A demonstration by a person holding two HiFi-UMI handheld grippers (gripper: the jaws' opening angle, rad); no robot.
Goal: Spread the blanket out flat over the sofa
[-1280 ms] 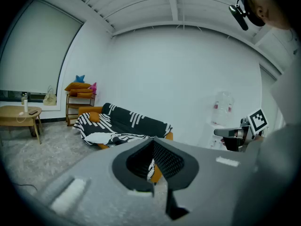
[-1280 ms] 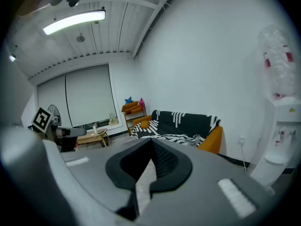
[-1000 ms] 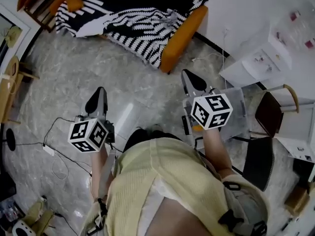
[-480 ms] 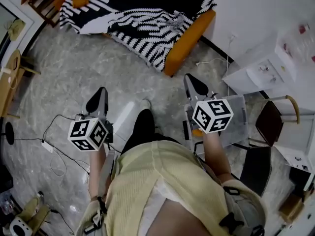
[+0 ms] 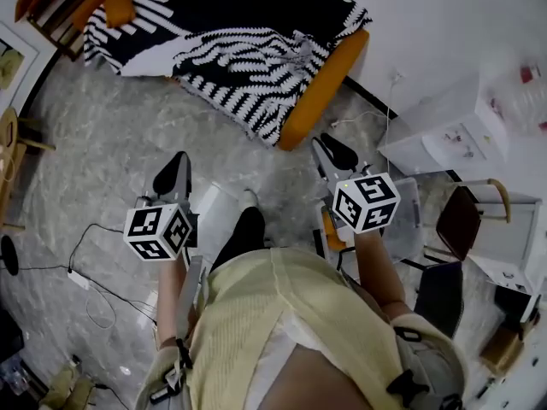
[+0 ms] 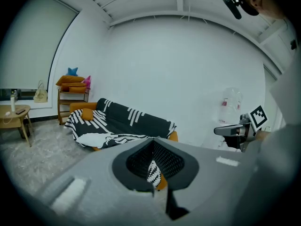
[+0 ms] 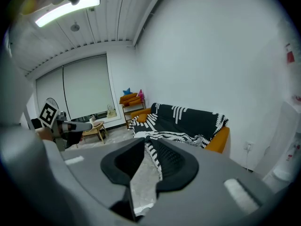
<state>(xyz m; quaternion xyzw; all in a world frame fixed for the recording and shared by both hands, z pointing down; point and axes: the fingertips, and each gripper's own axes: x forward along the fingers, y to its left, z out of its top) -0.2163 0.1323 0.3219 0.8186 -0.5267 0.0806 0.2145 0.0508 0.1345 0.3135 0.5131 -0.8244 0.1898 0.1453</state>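
Note:
The black-and-white patterned blanket (image 5: pixel 248 49) lies rumpled over the orange sofa (image 5: pixel 320 88), bunched toward the seat's front edge, with one end hanging to the floor. Both grippers are held in the air well short of the sofa and touch nothing. My left gripper (image 5: pixel 173 167) has its jaws together with nothing in them, and points at the blanket (image 6: pixel 117 124) in the left gripper view (image 6: pixel 153 142). My right gripper (image 5: pixel 329 149) is opening; floor shows through the gap in the right gripper view (image 7: pixel 143 147), and nothing lies between the jaws. The blanket (image 7: pixel 183 119) is ahead.
A white cabinet (image 5: pixel 453 126) and a brown chair (image 5: pixel 466 216) stand to the right. A clear plastic box (image 5: pixel 408 220) sits under my right arm. Cables (image 5: pixel 85 263) trail over the marble floor at the left. A wooden shelf (image 5: pixel 60 2) and side table (image 6: pixel 14 114) stand beside the sofa.
The person has stepped forward, with a dark-clad leg now ahead between the grippers. Both grippers have drifted slightly toward the sofa. The blanket has not moved.

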